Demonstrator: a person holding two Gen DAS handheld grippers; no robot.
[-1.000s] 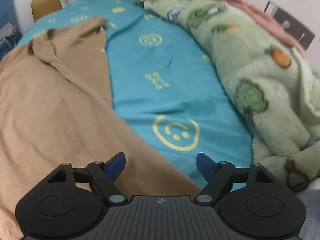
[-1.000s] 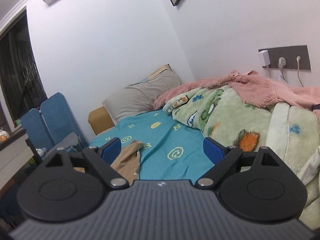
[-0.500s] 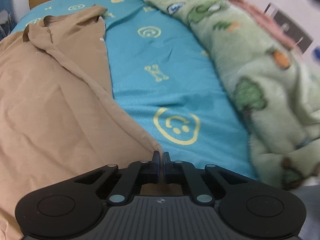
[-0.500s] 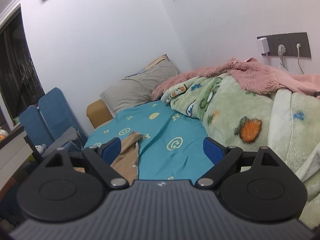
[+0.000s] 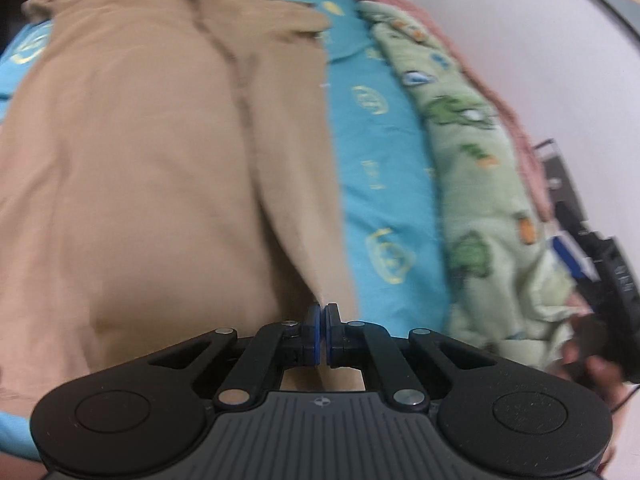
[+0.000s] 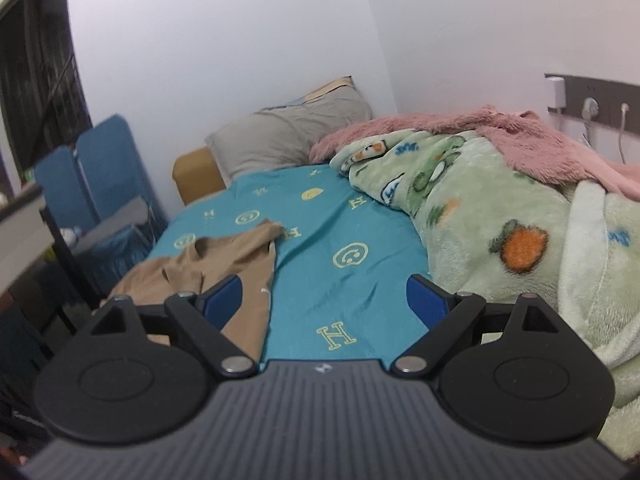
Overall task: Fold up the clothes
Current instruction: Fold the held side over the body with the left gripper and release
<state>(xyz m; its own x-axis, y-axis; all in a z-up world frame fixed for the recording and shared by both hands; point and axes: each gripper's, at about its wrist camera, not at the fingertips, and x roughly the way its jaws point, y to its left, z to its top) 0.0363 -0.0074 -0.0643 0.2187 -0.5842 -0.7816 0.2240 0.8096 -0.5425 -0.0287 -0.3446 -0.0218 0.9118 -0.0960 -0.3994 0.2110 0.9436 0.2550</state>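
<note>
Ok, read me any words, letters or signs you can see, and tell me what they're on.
"H": yellow letter printed repeatedly on the sheet.
Smiley-face signs: also on the sheet, no words.
Blue lettering on the green blanket: too blurred to read.
Round emblem on the right tool: no readable text.
Left view: prints too blurred to read.

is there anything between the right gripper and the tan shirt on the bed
Nothing visible. The right gripper is open above bare teal sheet, with the tan shirt lying just to its left. The green blanket is off to the other side.
</note>
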